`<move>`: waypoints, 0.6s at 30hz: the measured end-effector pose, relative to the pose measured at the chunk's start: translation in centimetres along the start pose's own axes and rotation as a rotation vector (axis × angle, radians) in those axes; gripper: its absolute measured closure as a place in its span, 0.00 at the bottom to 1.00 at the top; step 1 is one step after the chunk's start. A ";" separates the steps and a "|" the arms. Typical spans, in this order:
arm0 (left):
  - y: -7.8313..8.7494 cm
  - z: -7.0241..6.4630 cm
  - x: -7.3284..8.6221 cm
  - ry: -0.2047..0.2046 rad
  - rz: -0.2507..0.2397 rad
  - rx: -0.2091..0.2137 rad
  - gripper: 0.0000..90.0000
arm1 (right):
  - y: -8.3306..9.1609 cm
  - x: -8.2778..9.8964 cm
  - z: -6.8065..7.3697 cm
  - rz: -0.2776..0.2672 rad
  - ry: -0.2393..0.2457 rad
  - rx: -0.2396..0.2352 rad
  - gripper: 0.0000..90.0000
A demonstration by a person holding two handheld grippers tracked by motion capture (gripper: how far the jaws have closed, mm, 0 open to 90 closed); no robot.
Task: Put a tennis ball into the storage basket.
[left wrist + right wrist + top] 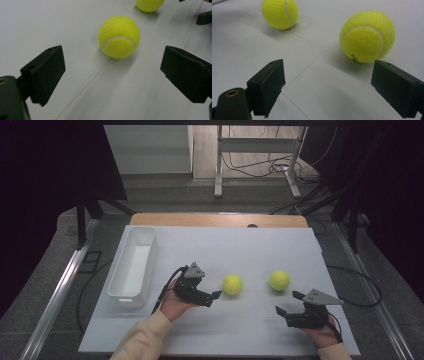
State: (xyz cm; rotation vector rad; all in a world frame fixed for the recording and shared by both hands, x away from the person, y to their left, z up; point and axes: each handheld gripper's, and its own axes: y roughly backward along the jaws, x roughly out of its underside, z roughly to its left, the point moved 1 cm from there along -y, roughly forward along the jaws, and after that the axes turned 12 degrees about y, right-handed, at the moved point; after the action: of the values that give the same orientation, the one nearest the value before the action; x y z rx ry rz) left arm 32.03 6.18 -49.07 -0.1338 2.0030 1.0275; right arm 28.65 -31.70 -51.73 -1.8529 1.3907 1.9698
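Now, left hand-held gripper [216,296]: jaws spread wide, holding nothing, pointed at the near ball.
Left tennis ball [232,284]: resting on the desk [240,250] just ahead of that hand-held gripper's jaw tips, not touching them; in the left gripper view [119,37] it sits a little beyond the gap between the jaws.
Right hand-held gripper [289,302]: also spread wide and empty, low over the desk.
Right tennis ball [279,280]: just ahead of this hand-held gripper and toward its right jaw, as the right gripper view [367,36] shows; apart from the other ball.
White bin [133,267]: off to the far side of the left hand-held gripper, away from both balls.
Handling, as I judge it: light, felt-covered, springy; grippy but apt to roll when nudged.
Where to take hold: across the widest middle, jaws on opposite sides.
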 end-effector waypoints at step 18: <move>-1.6 -0.3 -1.2 0.000 0.020 0.010 0.08 | 0.0 0.0 0.0 0.001 0.006 0.000 0.14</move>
State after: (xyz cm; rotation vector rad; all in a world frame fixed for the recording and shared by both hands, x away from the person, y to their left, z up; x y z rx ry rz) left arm 33.25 4.59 -49.07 -0.1084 2.0134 1.0301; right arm 28.65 -31.69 -51.74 -1.8595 1.3933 1.9661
